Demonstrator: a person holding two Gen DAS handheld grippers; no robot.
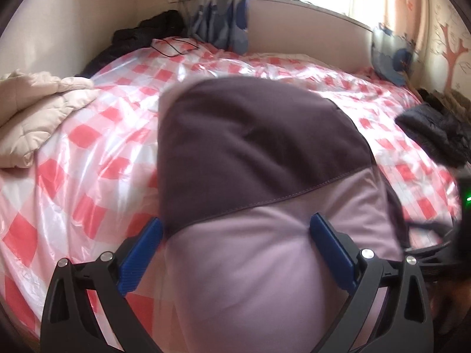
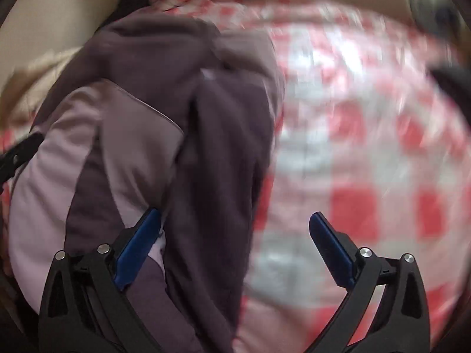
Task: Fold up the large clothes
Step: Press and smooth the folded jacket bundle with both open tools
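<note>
Purple fabric fills your left wrist view: the garment (image 1: 259, 182), dark plum on top and pale lilac below a stitched seam, is bunched between the blue pads of your left gripper (image 1: 235, 247). Jaws stand wide apart; the lilac part bulges between them and reaches both pads, but you cannot tell whether they press it. The garment sits over the bed (image 1: 88, 135), which wears a red-and-white checked cover under glossy clear plastic. A beige quilted coat (image 1: 38, 111) lies at the left edge of the bed, well apart from the garment. Dark clothing (image 1: 435, 129) lies at the right edge, and another dark heap (image 1: 147, 29) sits at the far corner by the wall. Blue-patterned curtains (image 1: 217, 20) hang beside the window behind.

Right wrist view, heavily motion-blurred: your right gripper (image 2: 235, 247) has its jaws equally wide apart. The same garment (image 2: 164, 135) lies in folds across the left half of the frame, plum and lilac panels overlapping. One dark fold runs down between the pads close to the left pad (image 2: 138, 250), which touches the cloth; the right pad (image 2: 329, 250) stands clear over the checked bed cover (image 2: 368, 161). Nothing is pinched here. A black part of the other gripper shows at the left edge.
</note>
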